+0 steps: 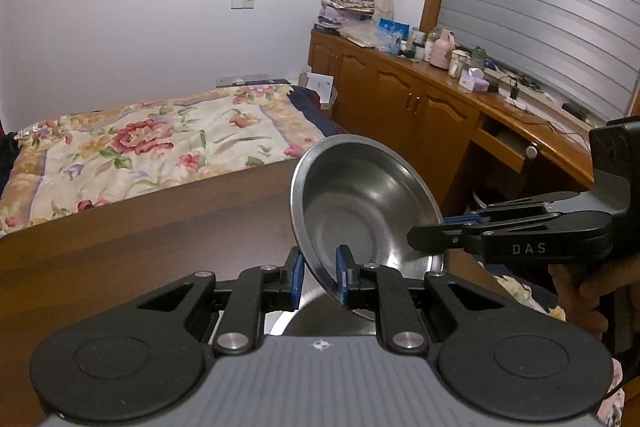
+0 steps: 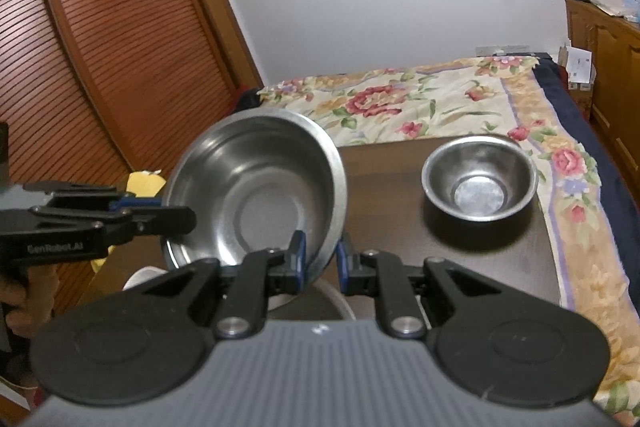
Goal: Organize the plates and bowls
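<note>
A dark brown wooden table (image 2: 460, 267) stood at the foot of a floral-quilted bed (image 2: 420, 99). Above it, tilted, hung a large shiny stainless-steel bowl (image 2: 256, 187), probably light, rigid and slippery, best pinched at the rim; both the left gripper (image 1: 318, 277) and right gripper (image 2: 321, 261) clamped that rim. A smaller steel bowl (image 2: 480, 179) sat at two o'clock

Dark wooden table (image 2: 472, 279) at the foot of a bed covered by a floral quilt (image 1: 132, 147). Wooden cabinet run (image 1: 404, 99) along the right wall, its top crowded with bottles and papers (image 1: 420, 39). Louvred wooden doors (image 2: 104, 47) at left; a wall switch (image 1: 242, 3) on the white wall.
</note>
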The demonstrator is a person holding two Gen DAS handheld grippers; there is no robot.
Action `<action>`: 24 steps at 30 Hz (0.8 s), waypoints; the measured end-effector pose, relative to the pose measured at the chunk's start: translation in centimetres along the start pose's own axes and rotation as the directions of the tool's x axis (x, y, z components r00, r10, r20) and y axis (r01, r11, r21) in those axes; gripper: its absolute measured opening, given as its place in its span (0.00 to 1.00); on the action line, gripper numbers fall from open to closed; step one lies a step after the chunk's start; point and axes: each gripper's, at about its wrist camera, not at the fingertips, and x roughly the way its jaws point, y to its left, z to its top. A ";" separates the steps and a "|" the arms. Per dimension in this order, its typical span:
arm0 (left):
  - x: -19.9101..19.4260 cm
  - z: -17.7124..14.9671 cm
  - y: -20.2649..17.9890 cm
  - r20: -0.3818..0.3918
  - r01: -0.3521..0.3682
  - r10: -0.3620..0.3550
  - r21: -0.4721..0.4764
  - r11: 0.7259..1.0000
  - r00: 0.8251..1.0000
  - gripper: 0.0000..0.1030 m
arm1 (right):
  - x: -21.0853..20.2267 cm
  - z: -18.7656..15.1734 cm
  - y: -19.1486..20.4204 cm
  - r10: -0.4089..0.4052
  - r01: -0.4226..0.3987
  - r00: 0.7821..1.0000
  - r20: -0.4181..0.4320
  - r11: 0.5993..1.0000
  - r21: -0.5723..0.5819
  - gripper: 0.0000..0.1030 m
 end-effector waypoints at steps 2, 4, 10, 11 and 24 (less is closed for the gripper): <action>-0.2 -0.4 -0.2 -0.004 0.006 -0.006 0.004 1.000 1.000 0.18 | -0.1 -0.4 0.1 0.000 0.000 1.000 -0.007 1.000 -0.002 0.17; -0.4 -0.9 -0.4 -0.008 0.009 -0.009 0.011 1.000 1.000 0.18 | -0.1 -0.8 0.2 0.001 -0.002 1.000 -0.012 1.000 -0.005 0.17; -1.0 -2.5 -0.4 -0.029 0.022 -0.022 0.010 1.000 0.999 0.18 | -0.7 -2.2 0.8 0.009 -0.009 1.000 -0.020 1.000 -0.016 0.17; -1.1 -2.7 -0.4 -0.030 0.024 -0.024 0.010 1.000 0.999 0.18 | -0.8 -2.5 0.9 0.012 -0.012 1.000 -0.022 1.000 -0.018 0.17; -1.3 -5.8 -0.9 -0.039 0.010 -0.009 0.021 1.000 0.999 0.20 | -1.0 -4.8 1.1 0.043 -0.043 0.998 -0.050 0.999 0.014 0.17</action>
